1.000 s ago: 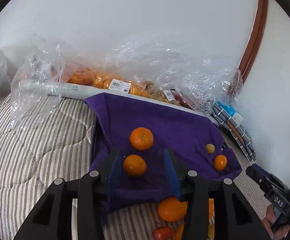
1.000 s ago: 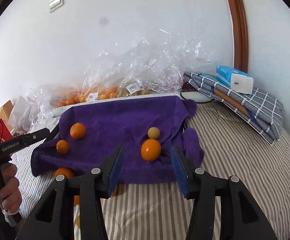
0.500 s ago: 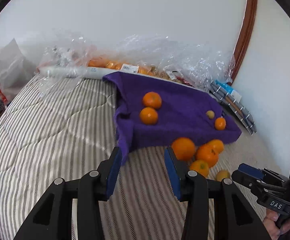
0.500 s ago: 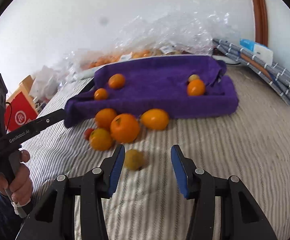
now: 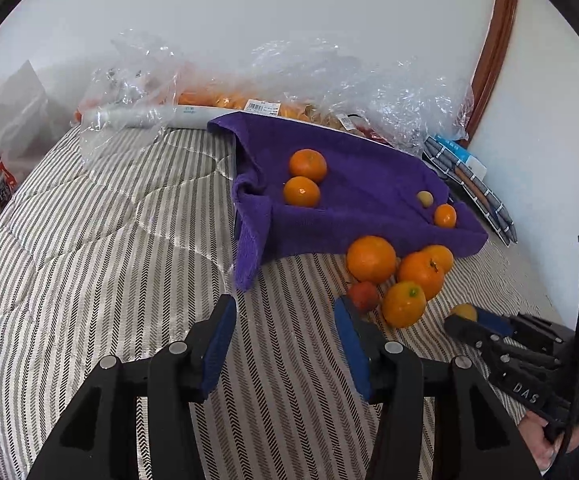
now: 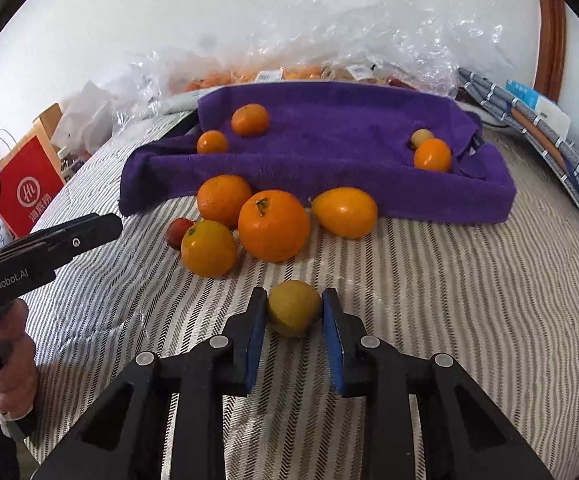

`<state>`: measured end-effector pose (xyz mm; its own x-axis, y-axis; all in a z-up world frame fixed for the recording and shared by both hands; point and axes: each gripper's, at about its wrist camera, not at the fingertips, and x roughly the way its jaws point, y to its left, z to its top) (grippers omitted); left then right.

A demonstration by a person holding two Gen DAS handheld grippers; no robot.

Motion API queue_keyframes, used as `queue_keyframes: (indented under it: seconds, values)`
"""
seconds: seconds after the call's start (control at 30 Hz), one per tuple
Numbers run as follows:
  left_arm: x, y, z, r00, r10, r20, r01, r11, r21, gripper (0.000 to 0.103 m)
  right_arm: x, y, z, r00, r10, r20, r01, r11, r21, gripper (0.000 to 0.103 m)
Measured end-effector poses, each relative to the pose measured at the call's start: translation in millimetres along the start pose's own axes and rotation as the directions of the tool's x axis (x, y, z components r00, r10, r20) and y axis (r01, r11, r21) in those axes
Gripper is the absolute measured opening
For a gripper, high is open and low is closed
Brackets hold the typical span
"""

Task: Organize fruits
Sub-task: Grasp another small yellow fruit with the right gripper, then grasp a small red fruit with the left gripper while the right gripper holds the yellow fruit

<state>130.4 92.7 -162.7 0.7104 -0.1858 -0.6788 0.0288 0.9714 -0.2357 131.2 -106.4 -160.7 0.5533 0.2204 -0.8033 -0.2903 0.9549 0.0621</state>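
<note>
Our right gripper (image 6: pixel 294 312) has closed on the small yellow-green fruit (image 6: pixel 293 307): both blue pads touch its sides at about the widest part, w/ the fruit sitting on the striped bedspread (image 6: pixel 449 320), at 6 o'clock from the orange pile.

Our left gripper (image 5: pixel 285 322) has nothing between its fingers; the jaws are opening, over bare bedspread, w/ a small red fruit (image 5: pixel 363 295) just off its right pad at 1 o'clock.

Pile, right view: big orange (image 6: pixel 273 225) in the middle, another orange (image 6: pixel 224 199) at its 10, a smaller one (image 6: pixel 208 248) at its 8, an oval yellow-orange fruit (image 6: pixel 344 212) at its 3. The purple towel (image 6: pixel 329 152) lies behind at 12, w/ four small fruits on it: two at the left end, two at the right.

Handling, as we judge it:
- The held fruit looks small, light, round, smooth-skinned, prob. firm but bruisable.
- Grip across the middle is right; off-centre it could squirt out fwd.
- Modest squeeze only. The pads look soft, so should hold w/o crushing.
- The bedding is soft & gives, so pressing down just sinks the fruit; lift straight up.
- The pile is touching, so a knock could roll the lot; keep clear when moving toward the towel.
</note>
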Motion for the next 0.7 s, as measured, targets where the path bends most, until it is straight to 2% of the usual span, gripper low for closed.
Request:
queue_keyframes:
  seconds: [0.13, 0.2, 0.3, 0.47, 0.63, 0.7]
  values:
    - [2.3, -1.1, 0.8, 1.0, -0.013, -0.013, 0.013, 1.0, 0.001, 0.049, -11.3, -17.1, -2.3, 0.996, -0.086, 0.036, 0.087, 0.996, -0.022, 0.028]
    - [1.1, -3.0, 0.6, 1.0, -0.004, -0.008, 0.004, 1.0, 0.007, 0.048, -13.3, -30.3, -2.7, 0.993, -0.106, 0.042, 0.107, 0.994, -0.02, 0.028]
    - [-2.2, -9.6, -2.1, 0.999, -0.033, -0.009, 0.033, 0.999, 0.037, 0.047, -16.3, -51.3, -5.6, 0.99, -0.137, 0.039, 0.137, 0.991, -0.004, 0.028]
    - [5.9, -27.4, -10.5, 0.997, 0.006, -0.083, 0.002, 0.995, 0.102, 0.048, -23.5, -74.8, -7.1, 0.989, -0.136, 0.062, 0.134, 0.991, 0.026, 0.028]
    - [18.8, -39.1, -7.6, 0.992, 0.056, -0.115, -0.043, 0.992, 0.119, 0.047, -22.4, -86.2, -8.0, 0.996, -0.067, 0.061, 0.063, 0.995, 0.073, 0.028]
    - [21.6, -44.6, -7.0, 0.992, 0.039, -0.123, -0.024, 0.992, 0.122, 0.047, -22.0, -87.5, -7.8, 0.997, -0.053, 0.064, 0.048, 0.996, 0.08, 0.028]
